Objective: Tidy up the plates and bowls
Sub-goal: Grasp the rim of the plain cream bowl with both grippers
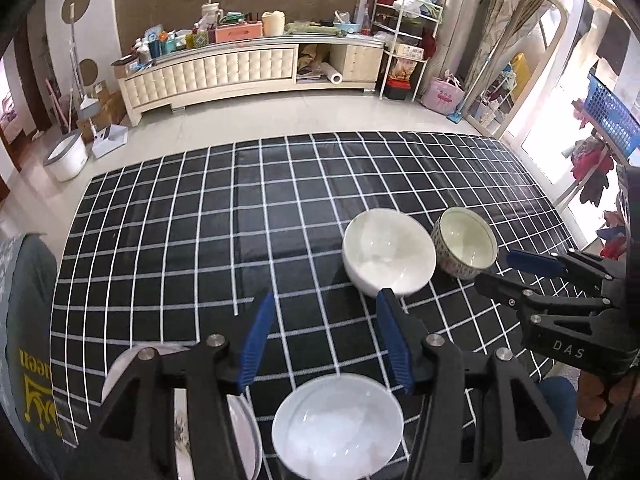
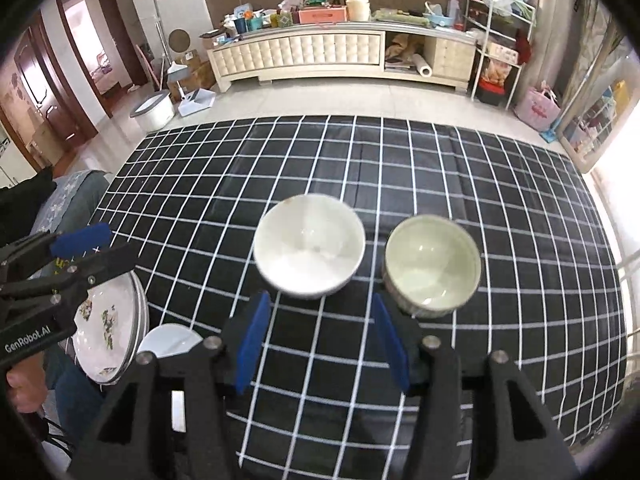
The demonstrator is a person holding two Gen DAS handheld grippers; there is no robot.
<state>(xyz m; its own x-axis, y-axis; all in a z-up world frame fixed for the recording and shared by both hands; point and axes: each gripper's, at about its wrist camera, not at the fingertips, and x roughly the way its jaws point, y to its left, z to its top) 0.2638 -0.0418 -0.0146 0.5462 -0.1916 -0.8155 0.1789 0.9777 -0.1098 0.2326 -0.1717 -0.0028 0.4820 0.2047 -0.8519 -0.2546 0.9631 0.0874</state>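
While both claws hang agape and empty, my left gripper [image 1: 326, 344] sits above the near white bowl [image 1: 338, 426], floral plates [image 2: 106, 320] stacked at its left. My right gripper [image 2: 318, 344] faces the far white bowl [image 2: 309, 246]; beside it, the patterned bowl [image 2: 432, 266]. Checked tablecloth [image 2: 480, 340] otherwise open.

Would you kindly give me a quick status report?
Both tongs open, empty: left, right. White bowl beside patterned bowl; plates stacked left. Nothing blocking.
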